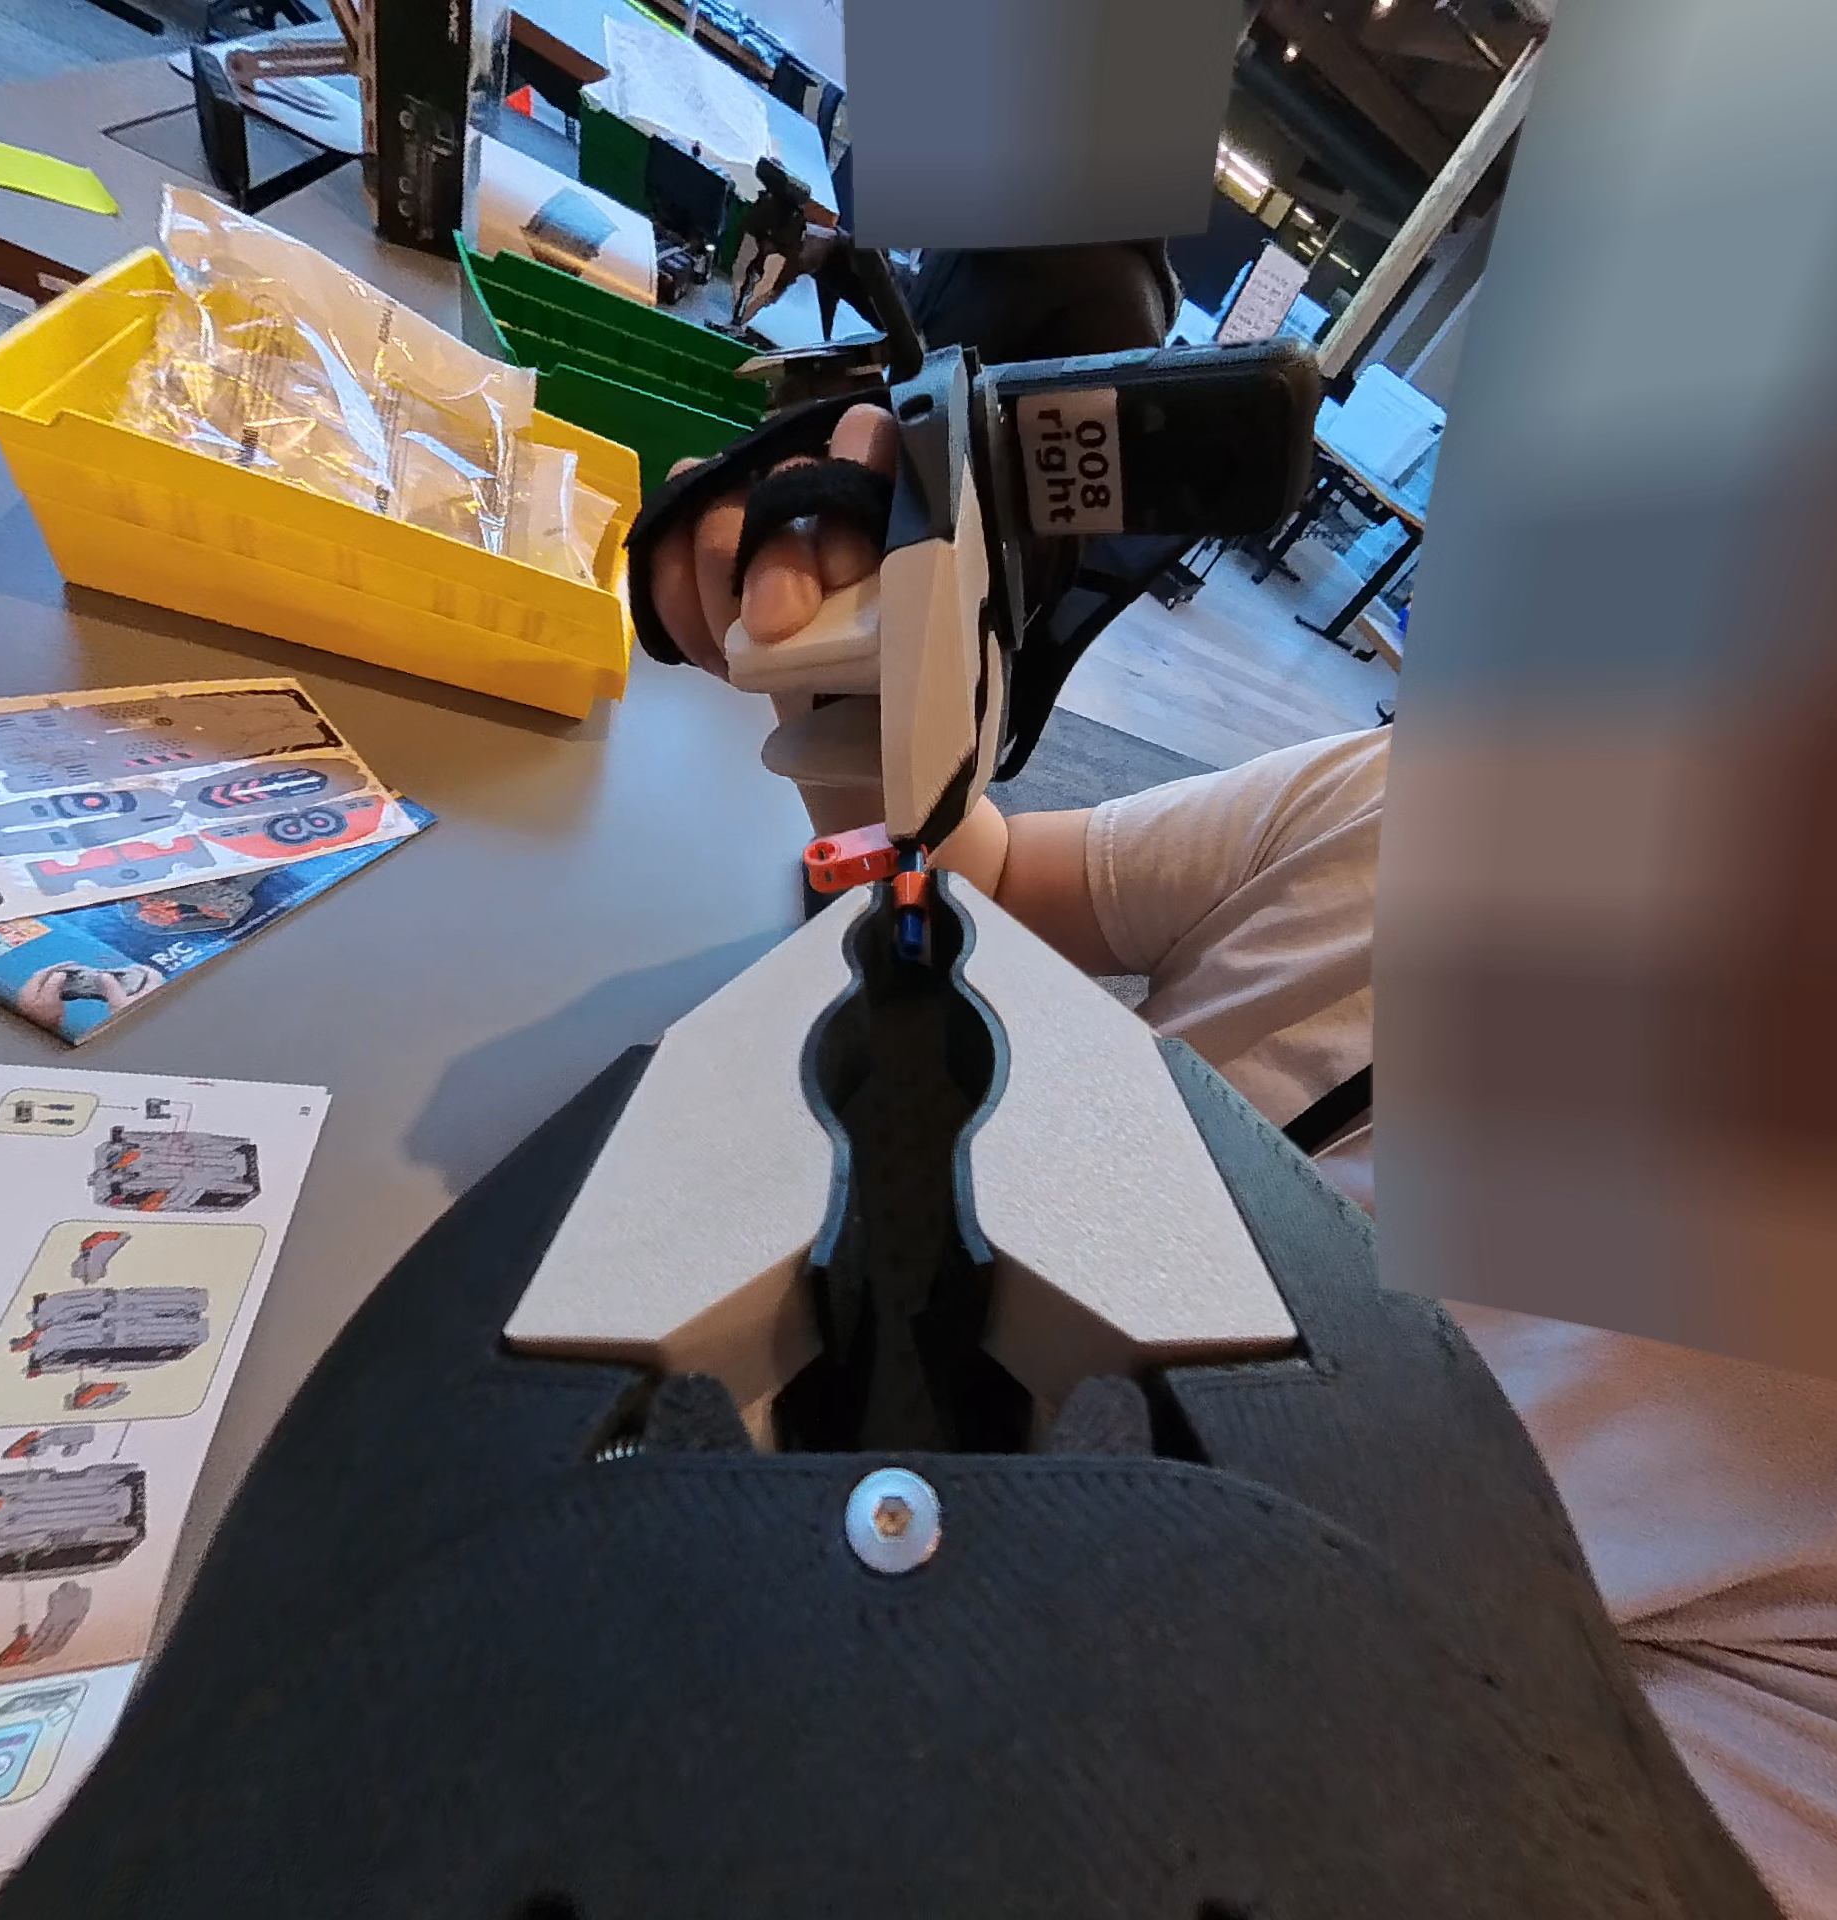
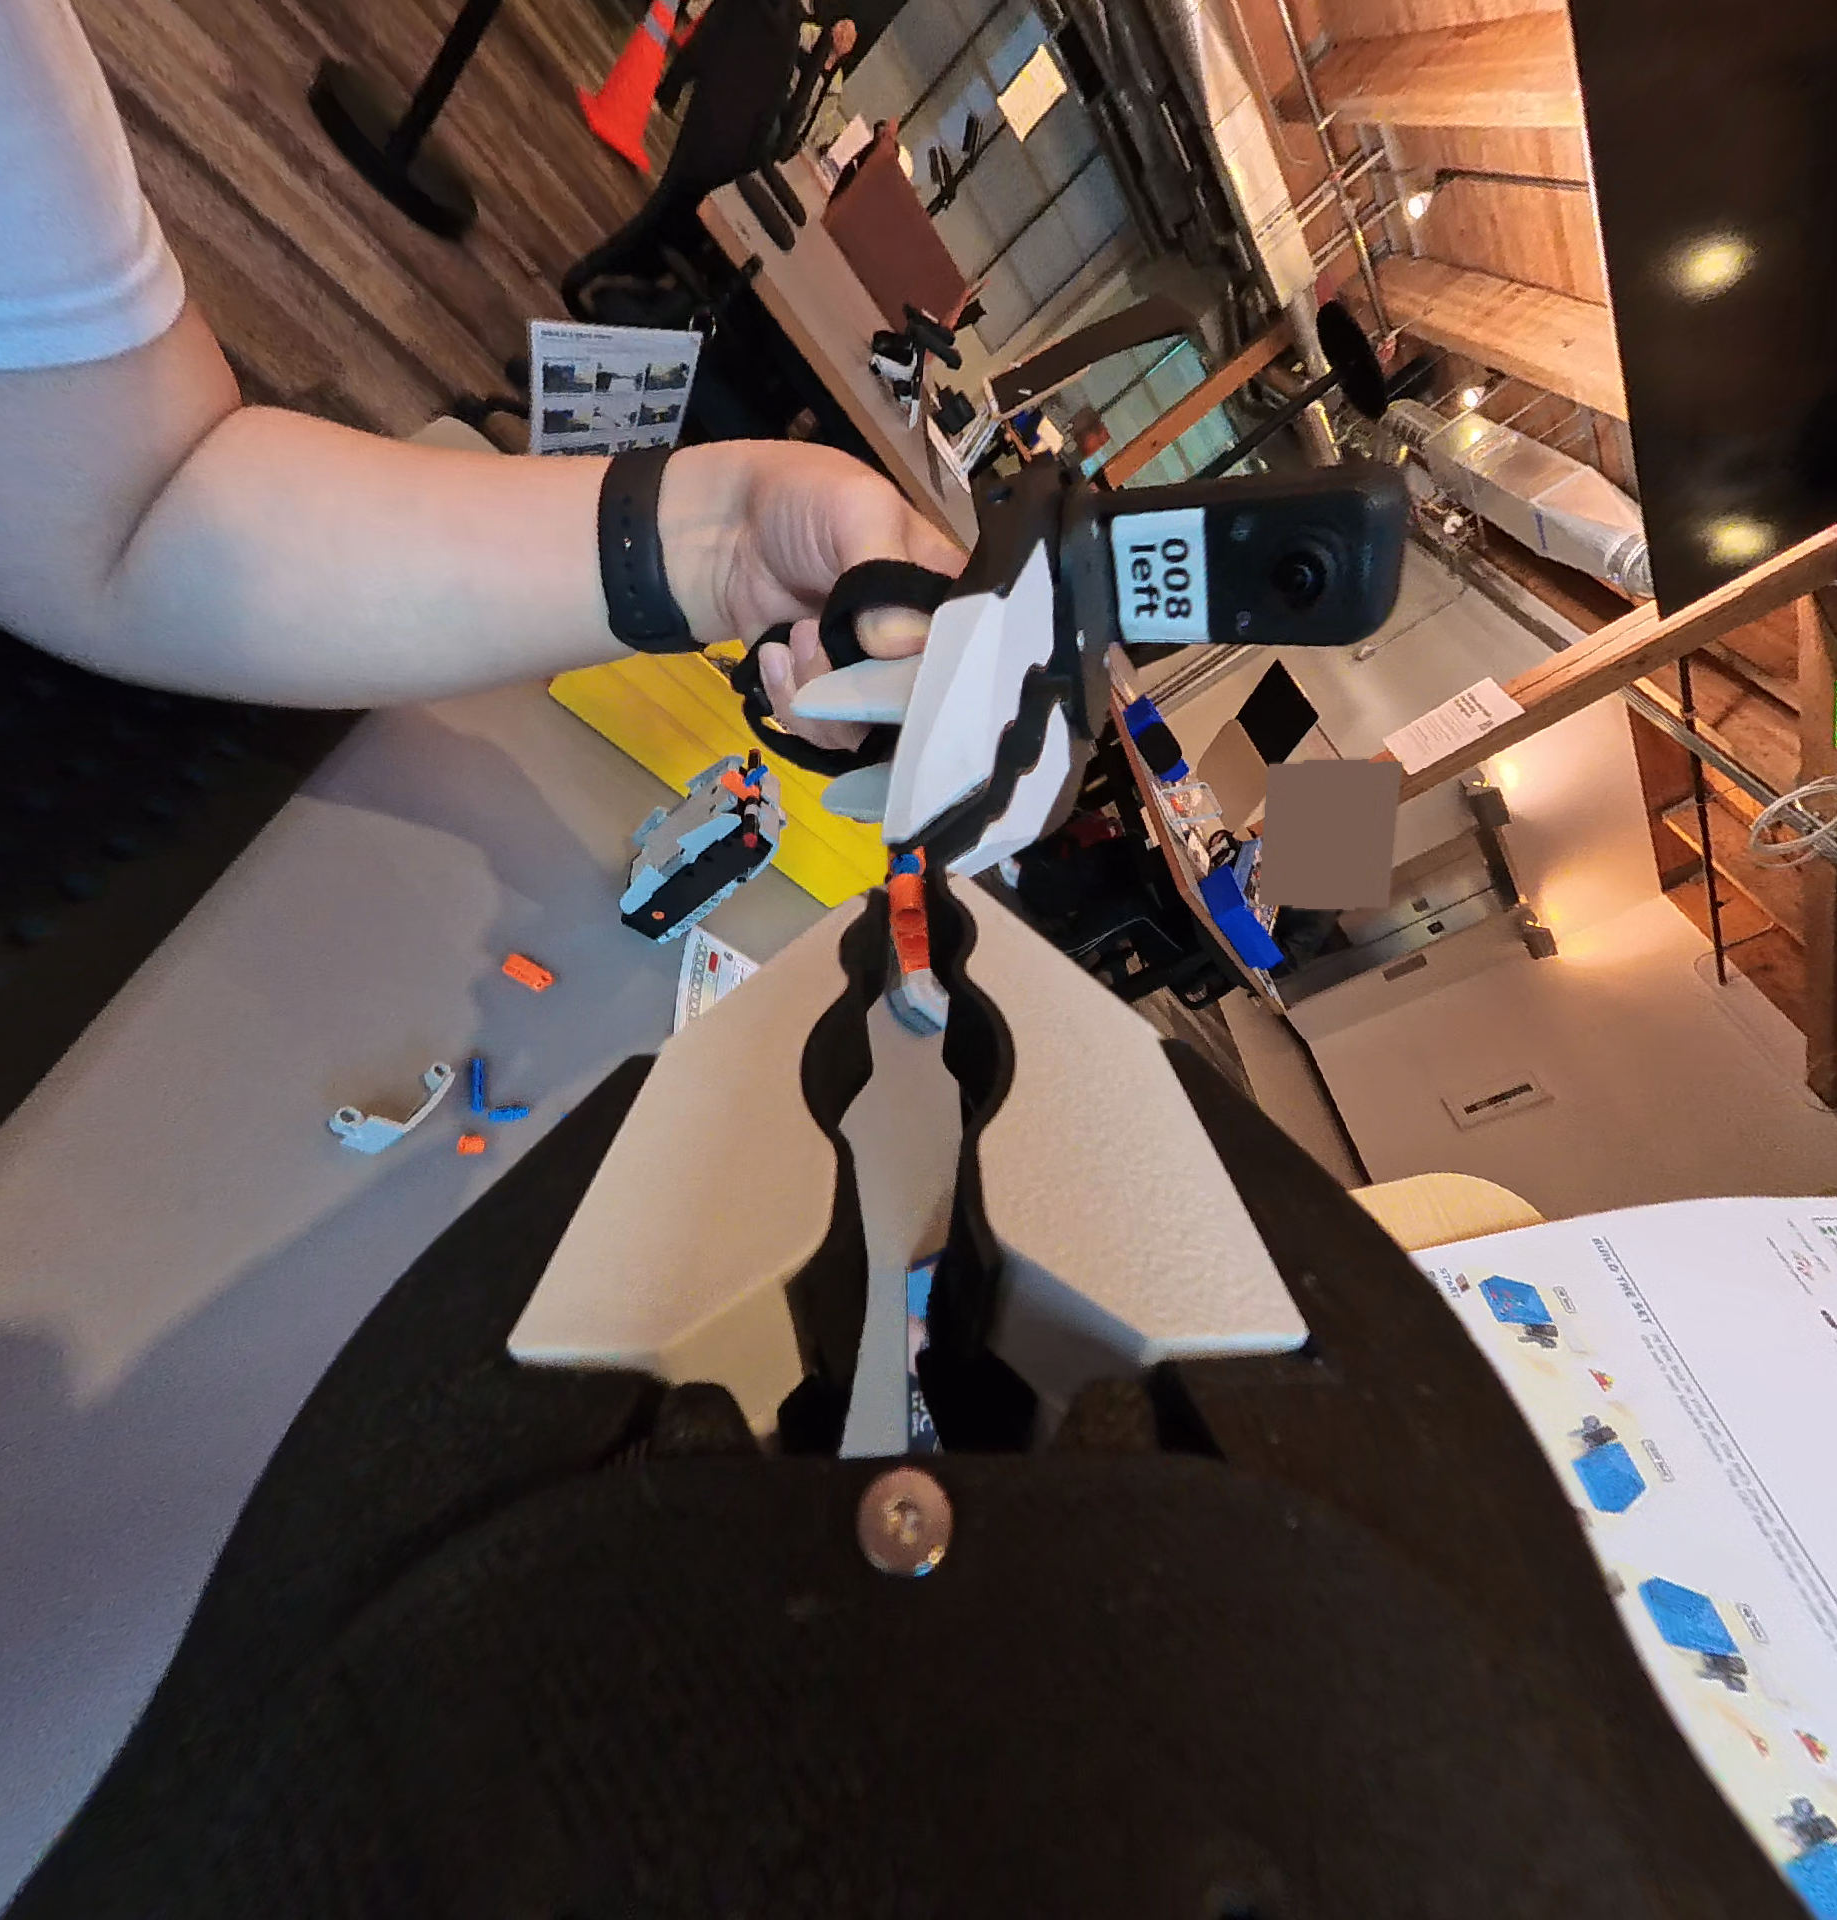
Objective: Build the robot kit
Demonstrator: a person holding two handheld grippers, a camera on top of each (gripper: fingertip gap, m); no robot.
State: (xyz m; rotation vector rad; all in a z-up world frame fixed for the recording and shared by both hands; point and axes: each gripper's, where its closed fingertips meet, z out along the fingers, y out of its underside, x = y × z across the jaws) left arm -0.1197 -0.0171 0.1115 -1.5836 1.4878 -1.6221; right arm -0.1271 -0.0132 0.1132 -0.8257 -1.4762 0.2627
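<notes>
Black textured plastic left claw point(image 1: 909, 914) with pale grey wedge-shaped fingers point(image 1: 727, 1143) edged in wavy black pads. Silver hex screw point(image 1: 892, 1521) below those fingers. Black wristband point(image 2: 639, 551), white short sleeve point(image 2: 52, 187).

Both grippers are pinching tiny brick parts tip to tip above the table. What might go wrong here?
1. The left gripper holds the blue pin only at its fingertips; a sideways push may flick it out.
2. The right gripper pinches the orange piece just as thinly, so it may twist or drop onto the table.
</notes>
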